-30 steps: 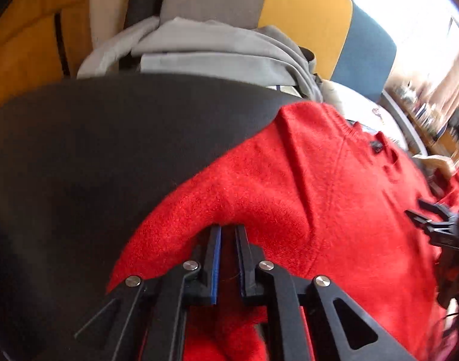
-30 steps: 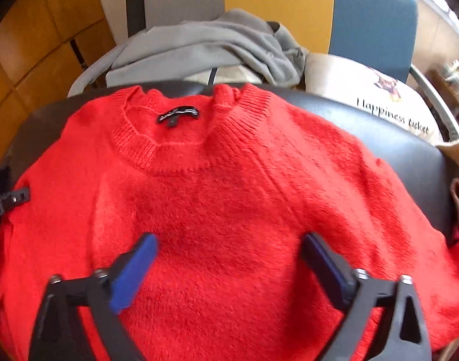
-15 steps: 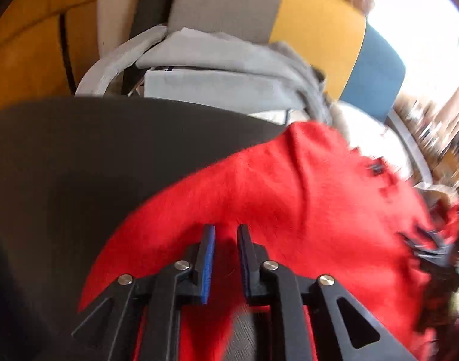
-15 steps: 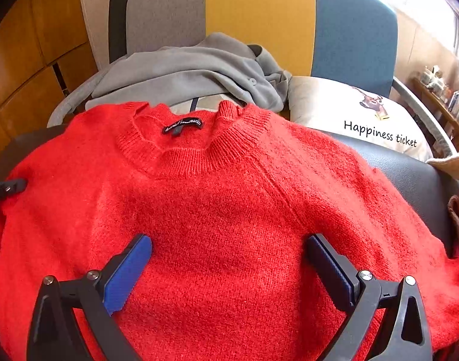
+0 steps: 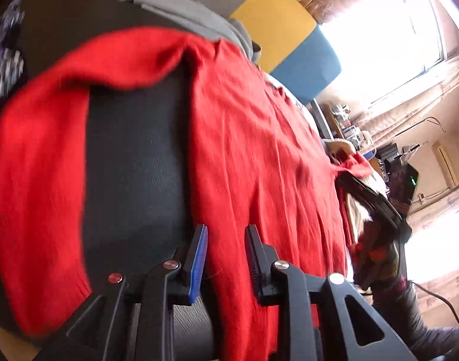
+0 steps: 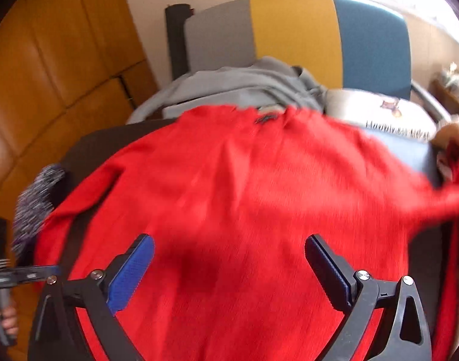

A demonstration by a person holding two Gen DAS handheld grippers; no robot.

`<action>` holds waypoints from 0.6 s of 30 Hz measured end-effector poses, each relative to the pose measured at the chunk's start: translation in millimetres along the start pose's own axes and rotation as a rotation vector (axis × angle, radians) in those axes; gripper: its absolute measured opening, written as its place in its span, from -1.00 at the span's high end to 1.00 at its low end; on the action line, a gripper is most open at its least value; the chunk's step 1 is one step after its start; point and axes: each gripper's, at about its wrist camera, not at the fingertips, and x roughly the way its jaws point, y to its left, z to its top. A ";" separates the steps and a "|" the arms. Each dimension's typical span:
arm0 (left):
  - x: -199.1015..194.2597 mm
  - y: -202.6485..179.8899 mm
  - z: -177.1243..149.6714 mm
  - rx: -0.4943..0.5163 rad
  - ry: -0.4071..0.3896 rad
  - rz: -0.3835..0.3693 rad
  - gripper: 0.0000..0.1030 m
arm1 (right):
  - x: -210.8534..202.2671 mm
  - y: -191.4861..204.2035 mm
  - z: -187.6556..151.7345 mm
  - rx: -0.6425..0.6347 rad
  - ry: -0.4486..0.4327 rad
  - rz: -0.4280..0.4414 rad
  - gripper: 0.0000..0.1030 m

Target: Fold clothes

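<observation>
Left gripper [image 5: 225, 246] now released, jaws slightly parted over sweater hem; a second ago it pinched the fabric. Right gripper [image 6: 229, 266] spread wide, holding nothing. Fuzzy red knit sweater [image 6: 244, 195] lies flat on black leather seat [image 5: 133, 156], collar toward chair back, sleeve trailing left.

Black leather seat [image 5: 133, 162], red sweater [image 6: 244, 198] spread across it, grey garment [image 6: 244, 81] at its back edge
</observation>
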 end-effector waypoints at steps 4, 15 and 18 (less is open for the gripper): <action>18.8 -8.4 -20.1 -0.012 0.026 -0.019 0.45 | -34.1 -12.4 -54.2 0.075 0.045 0.043 -0.97; -3.1 -0.3 -35.9 -0.004 -0.013 0.169 0.84 | -65.0 -4.7 -145.4 -0.041 0.174 -0.005 -1.00; -11.7 4.8 -42.5 -0.013 -0.012 0.176 0.83 | -69.3 2.7 -155.4 -0.060 0.157 -0.012 -1.00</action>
